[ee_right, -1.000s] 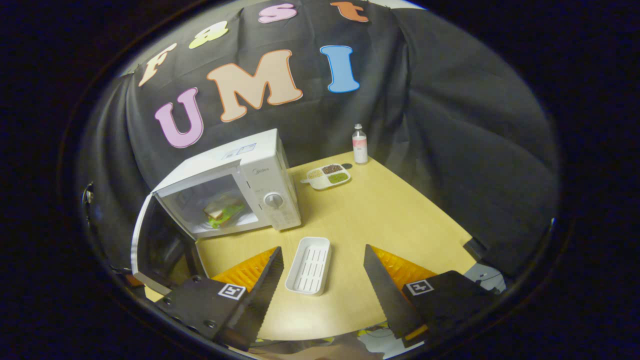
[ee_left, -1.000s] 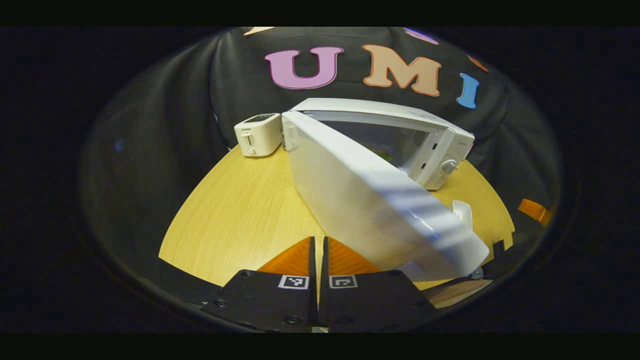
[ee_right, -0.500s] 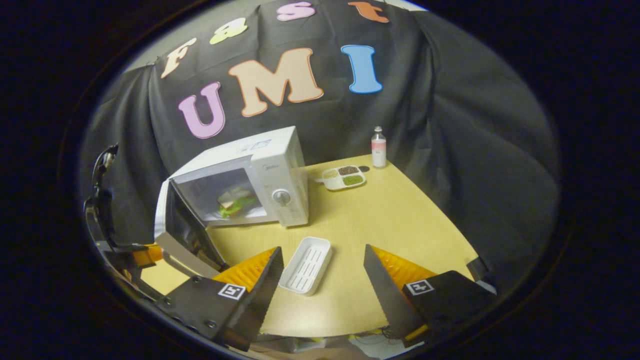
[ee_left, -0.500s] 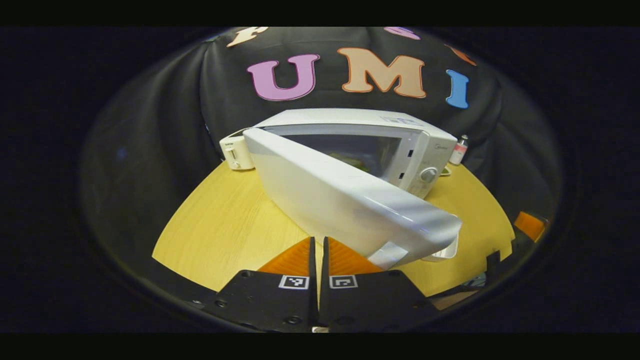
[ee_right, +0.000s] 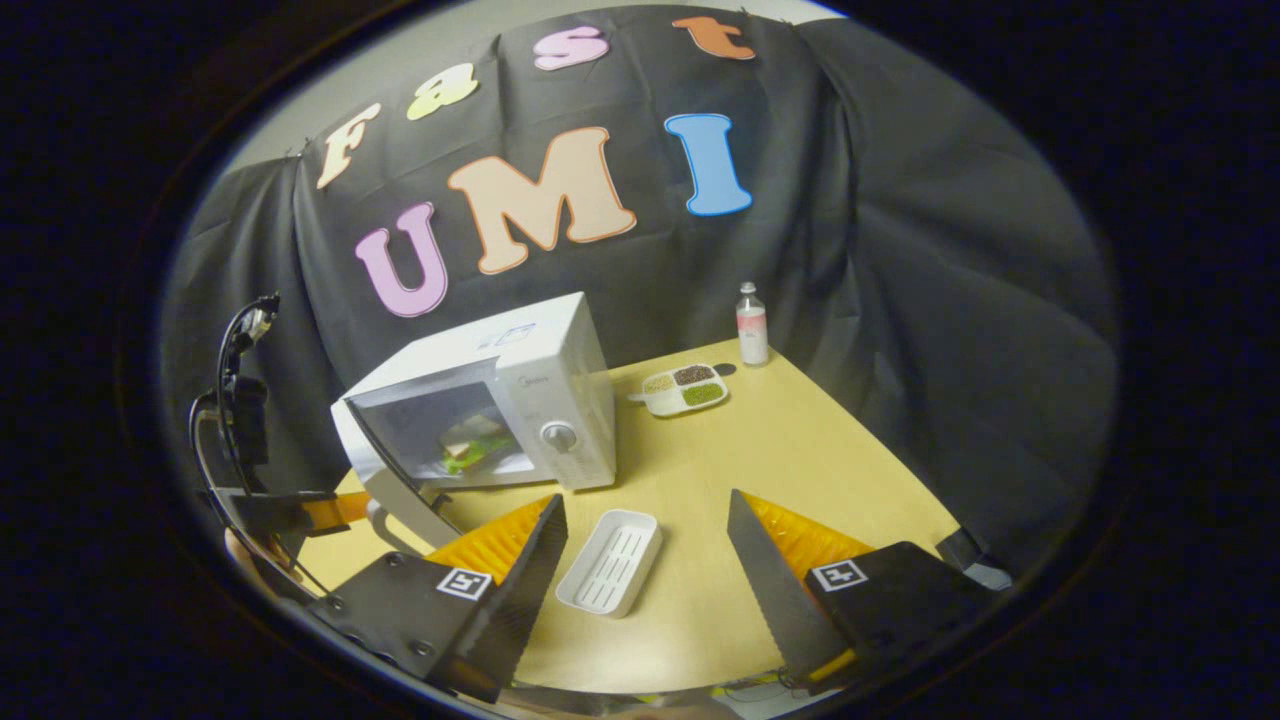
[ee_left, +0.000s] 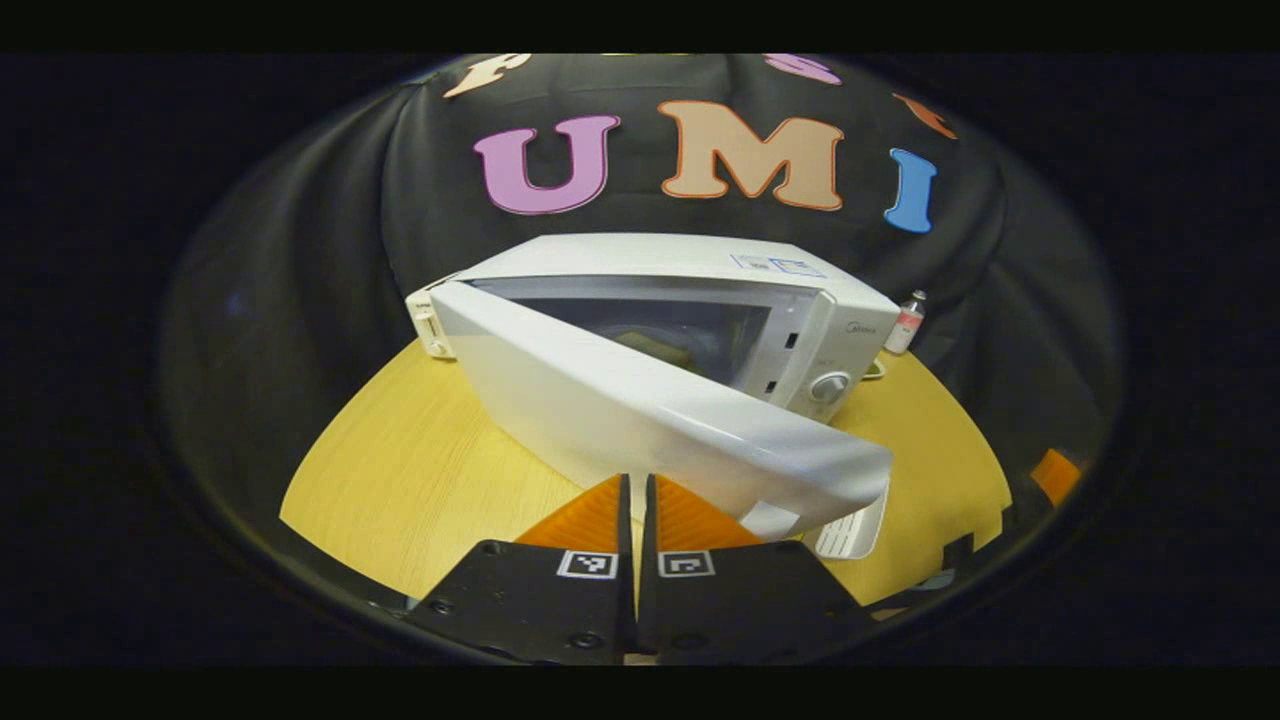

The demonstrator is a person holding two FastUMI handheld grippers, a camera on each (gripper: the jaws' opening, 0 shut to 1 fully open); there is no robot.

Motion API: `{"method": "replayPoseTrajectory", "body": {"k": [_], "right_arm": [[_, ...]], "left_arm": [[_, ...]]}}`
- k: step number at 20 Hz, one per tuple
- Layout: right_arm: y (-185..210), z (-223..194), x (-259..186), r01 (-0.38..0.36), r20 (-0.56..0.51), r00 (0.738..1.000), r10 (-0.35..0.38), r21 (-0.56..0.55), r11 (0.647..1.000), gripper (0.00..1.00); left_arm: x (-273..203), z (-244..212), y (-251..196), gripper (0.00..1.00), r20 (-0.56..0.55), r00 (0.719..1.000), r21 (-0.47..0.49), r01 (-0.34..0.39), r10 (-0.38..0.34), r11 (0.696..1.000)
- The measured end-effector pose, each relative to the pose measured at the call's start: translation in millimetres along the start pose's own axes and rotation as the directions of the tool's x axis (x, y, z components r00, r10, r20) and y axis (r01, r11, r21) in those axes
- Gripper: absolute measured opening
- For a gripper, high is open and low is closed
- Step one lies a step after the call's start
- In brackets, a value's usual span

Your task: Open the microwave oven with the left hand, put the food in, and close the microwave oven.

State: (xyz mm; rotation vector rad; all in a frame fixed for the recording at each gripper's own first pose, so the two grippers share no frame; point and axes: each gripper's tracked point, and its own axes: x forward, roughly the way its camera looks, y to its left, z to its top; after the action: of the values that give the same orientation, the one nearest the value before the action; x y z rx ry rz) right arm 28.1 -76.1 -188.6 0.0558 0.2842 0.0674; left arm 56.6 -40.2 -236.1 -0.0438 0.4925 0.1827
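The left hand-held gripper (ee_left: 636, 490) has its two fingers pressed together with nothing between them, low over the near edge of the wooden counter (ee_left: 420, 470). Just past its tips, and a little to the right, is the outer face of the microwave door (ee_left: 640, 420); whether the tips touch it cannot be told. The door stands ajar, hinged at the left side of the white microwave (ee_left: 680, 270), which sits on the counter beyond it. Through the gap the food (ee_right: 470, 445), a sandwich with green at its edge, lies on the oven floor. The right hand-held gripper (ee_right: 645, 560) is spread wide and holds nothing, above the near counter to the right of the oven. A white slotted tray (ee_right: 610, 562) lies on the counter between its fingers. Farther back are a divided dish (ee_right: 685, 390) with three fillings and a small bottle (ee_right: 751, 325) with a pink label, near the far corner. A white toaster (ee_left: 428, 325) peeks out behind the door's hinge side. There is a small grey brand mark on the oven's control panel above the knob (ee_left: 828, 387), and a sticker on its top, both too small to read.
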Motion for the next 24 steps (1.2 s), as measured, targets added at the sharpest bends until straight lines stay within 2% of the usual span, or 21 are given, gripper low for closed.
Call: {"method": "replayPoseTrajectory", "body": {"k": [1,3,4,15,16,24], "right_arm": [[-1.5,2.8,1.2,0.003,0.006,1.0,-0.003,0.006,1.0,0.99],[-4.8,7.9,2.3,0.007,0.022,1.0,-0.008,0.025,1.0,0.99],[-5.6,10.6,3.5,0.008,0.027,1.0,-0.009,0.04,0.999,0.91],[-16.9,12.2,11.2,0.027,0.02,0.999,-0.029,0.09,0.996,0.91],[-18.8,11.7,12.1,0.031,0.015,0.999,-0.032,0.092,0.995,1.0],[-15.8,-2.1,22.0,0.024,-0.054,0.998,-0.021,0.054,0.998,0.99]], "left_arm": [[3.9,2.0,-6.9,0.02,0.001,1.0,0.005,0.015,-0.015,1.0],[13.0,8.4,-17.9,0.01,0.005,0.999,0.02,0.035,-0.035,0.999],[17.7,11.9,-23.1,0.0,0.01,0.999,0.027,0.04,-0.04,0.999],[69.2,41.8,-59.3,0.01,0.043,0.998,0.031,0.053,-0.055,0.998],[72.6,46.4,-60.1,0.0,0.051,0.997,0.033,0.053,-0.054,0.998],[86.3,75.7,-61.9,0.0,0.105,0.994,0.06,0.024,-0.03,0.998]]}}
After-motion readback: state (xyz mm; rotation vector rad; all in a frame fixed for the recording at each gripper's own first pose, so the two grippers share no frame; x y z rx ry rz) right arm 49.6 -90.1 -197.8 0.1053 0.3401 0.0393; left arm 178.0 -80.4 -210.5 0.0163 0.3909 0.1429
